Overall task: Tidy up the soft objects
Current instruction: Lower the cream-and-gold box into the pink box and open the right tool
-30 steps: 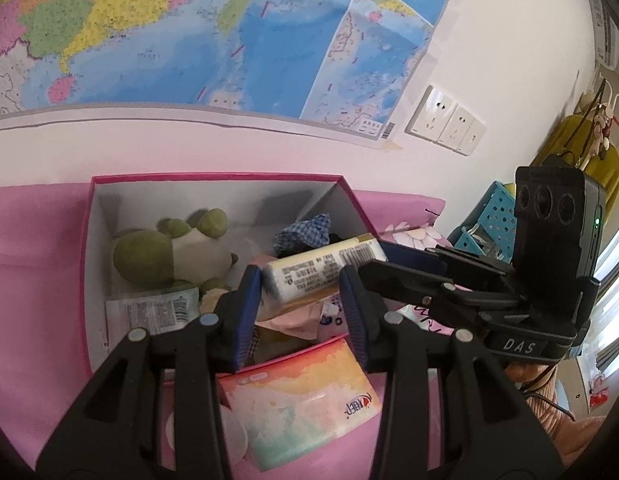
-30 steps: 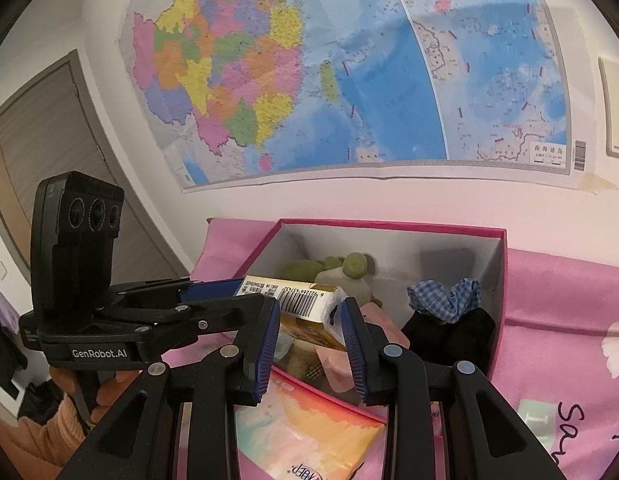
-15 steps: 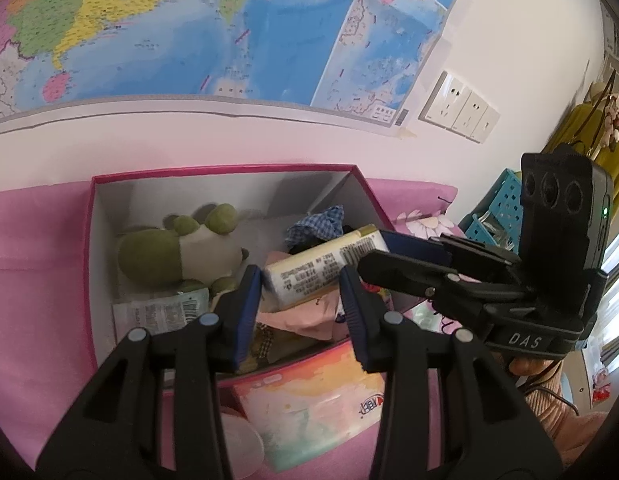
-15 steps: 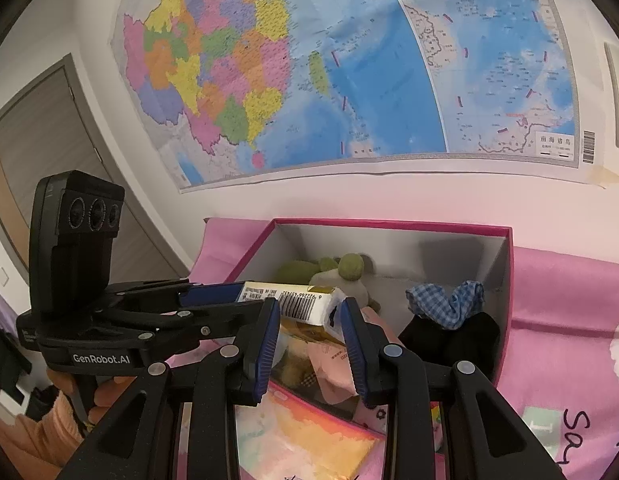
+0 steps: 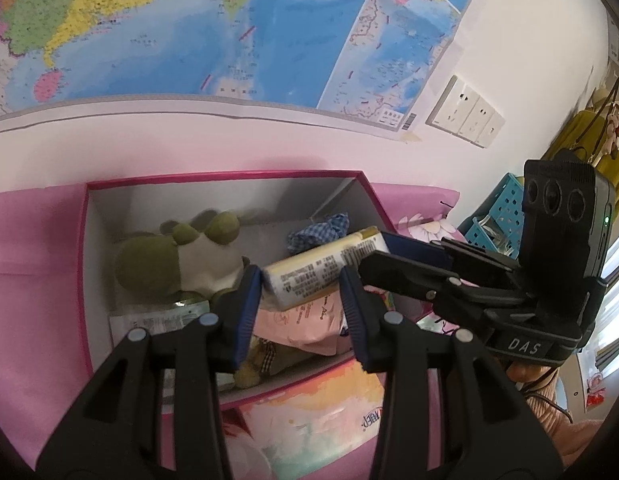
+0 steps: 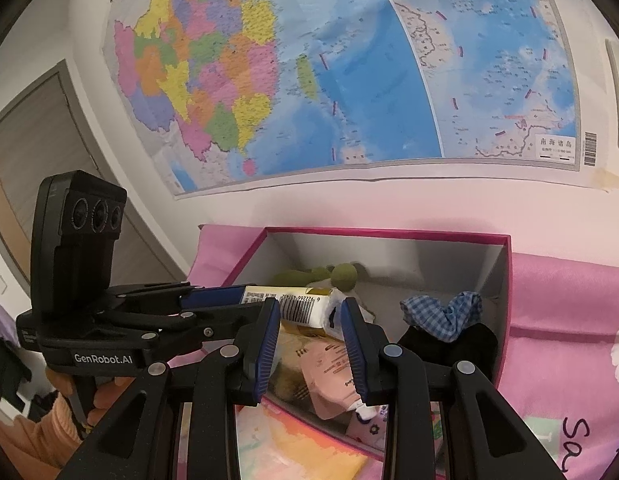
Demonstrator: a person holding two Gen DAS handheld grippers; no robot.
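Note:
A long yellow-and-white tissue pack (image 5: 321, 272) (image 6: 305, 306) with a barcode hangs over the open pink-rimmed box (image 5: 229, 176) (image 6: 389, 232). My left gripper (image 5: 299, 284) (image 6: 241, 300) is shut on one end of it. At the other end my right gripper (image 6: 309, 312) (image 5: 373, 248) is shut on it too. Inside the box lie a green plush toy (image 5: 149, 256) (image 6: 341, 274), a blue checked cloth (image 5: 321, 228) (image 6: 441, 312), a pink packet (image 5: 305, 324) (image 6: 329, 372) and a black cloth (image 6: 449, 344).
A colourful flat tissue pack (image 5: 321, 420) (image 6: 293, 452) lies on the pink cover in front of the box. A white wrapper (image 5: 157, 318) sits in the box's near left corner. A wall map hangs behind, and blue baskets (image 5: 497, 216) stand to the right.
Both grippers keep their hold on the tissue pack. It has edged slightly further over the box; otherwise the scene is the same.

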